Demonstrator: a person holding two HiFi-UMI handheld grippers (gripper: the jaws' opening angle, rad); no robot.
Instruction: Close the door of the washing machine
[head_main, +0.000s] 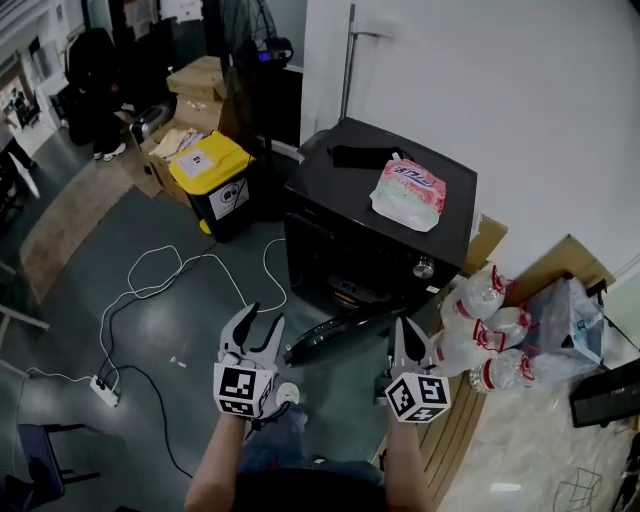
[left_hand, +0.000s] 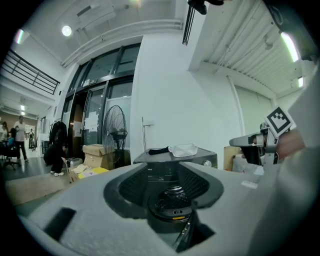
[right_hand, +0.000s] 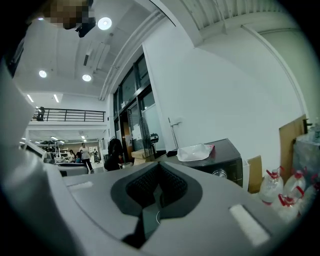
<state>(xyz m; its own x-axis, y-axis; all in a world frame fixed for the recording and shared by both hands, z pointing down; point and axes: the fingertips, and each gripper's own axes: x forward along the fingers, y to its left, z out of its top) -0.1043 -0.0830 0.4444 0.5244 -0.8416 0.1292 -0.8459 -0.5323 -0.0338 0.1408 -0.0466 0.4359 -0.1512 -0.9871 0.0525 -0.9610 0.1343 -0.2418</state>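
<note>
left gripper (head_main: 264, 320) jaws apart, right gripper (head_main: 408, 328) jaws together, both empty before the open washing machine door (head_main: 345, 333)

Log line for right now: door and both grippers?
door: open, not yet pushed | left gripper: open, empty, near door | right gripper: shut, empty, near door

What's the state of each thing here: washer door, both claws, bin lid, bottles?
Washing machine door: open, swung out toward the person.
Left claw: open, empty.
Right claw: shut, empty.
Yellow bin lid: closed.
Water bottles: capped.
</note>
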